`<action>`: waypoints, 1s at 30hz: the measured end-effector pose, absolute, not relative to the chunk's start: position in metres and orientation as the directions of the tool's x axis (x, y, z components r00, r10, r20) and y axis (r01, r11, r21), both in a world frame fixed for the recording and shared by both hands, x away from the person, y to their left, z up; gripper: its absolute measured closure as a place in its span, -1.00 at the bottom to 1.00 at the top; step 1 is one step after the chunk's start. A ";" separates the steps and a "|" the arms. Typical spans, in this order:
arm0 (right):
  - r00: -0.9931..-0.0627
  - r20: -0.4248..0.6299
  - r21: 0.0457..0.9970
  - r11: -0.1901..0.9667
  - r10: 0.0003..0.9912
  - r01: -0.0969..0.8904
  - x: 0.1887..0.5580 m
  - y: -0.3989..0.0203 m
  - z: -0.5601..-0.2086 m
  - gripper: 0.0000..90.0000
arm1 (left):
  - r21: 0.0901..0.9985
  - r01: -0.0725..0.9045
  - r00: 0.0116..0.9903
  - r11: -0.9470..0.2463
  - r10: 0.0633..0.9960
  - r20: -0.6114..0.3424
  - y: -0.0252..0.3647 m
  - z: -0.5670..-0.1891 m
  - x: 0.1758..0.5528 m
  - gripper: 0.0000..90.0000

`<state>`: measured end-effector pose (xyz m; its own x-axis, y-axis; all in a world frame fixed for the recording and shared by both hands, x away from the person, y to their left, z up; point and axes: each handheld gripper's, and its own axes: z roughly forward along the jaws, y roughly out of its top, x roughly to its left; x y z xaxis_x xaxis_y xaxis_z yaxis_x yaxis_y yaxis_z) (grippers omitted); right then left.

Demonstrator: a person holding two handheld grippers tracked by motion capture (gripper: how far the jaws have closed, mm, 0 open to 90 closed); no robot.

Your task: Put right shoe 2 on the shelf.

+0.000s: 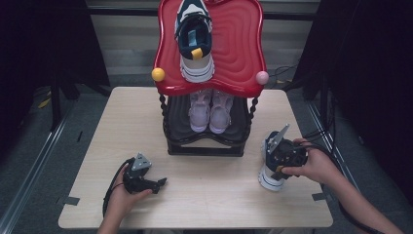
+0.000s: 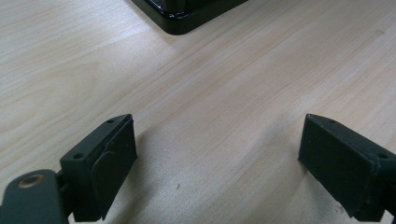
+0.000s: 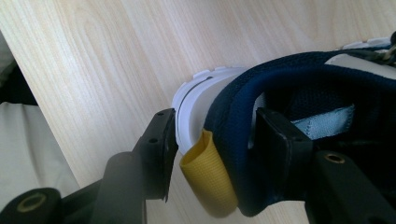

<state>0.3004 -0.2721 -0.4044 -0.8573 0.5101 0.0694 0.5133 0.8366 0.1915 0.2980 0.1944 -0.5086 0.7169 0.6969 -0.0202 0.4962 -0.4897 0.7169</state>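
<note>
A navy shoe with a white sole (image 1: 269, 181) lies on the wooden table (image 1: 214, 195) at the right, its yellow heel tab (image 3: 210, 182) toward me. My right gripper (image 1: 277, 169) comes down over its heel. In the right gripper view one jaw stands outside the white heel and the other inside the padded collar (image 3: 233, 140), so the gripper (image 3: 217, 121) straddles the heel loosely and is open. A matching navy shoe (image 1: 195, 44) sits on the rack's red top tray (image 1: 234, 44). My left gripper (image 1: 158, 184) rests on the table at the left, open (image 2: 217, 135), with bare wood between its jaws.
The black rack (image 1: 204, 146) stands at the table's back middle, with a pair of pale pink shoes (image 1: 209, 112) on its lower shelf. A yellow ball (image 1: 158, 74) and a pink ball (image 1: 262, 77) mark the red tray's front corners. The rack's corner (image 2: 177, 23) lies ahead of the left gripper.
</note>
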 end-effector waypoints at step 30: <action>-0.892 0.074 0.099 0.887 0.445 0.451 0.307 -0.264 -0.424 0.30 | 0.718 0.496 0.716 -0.489 0.697 -0.020 0.194 -0.509 0.298 -0.76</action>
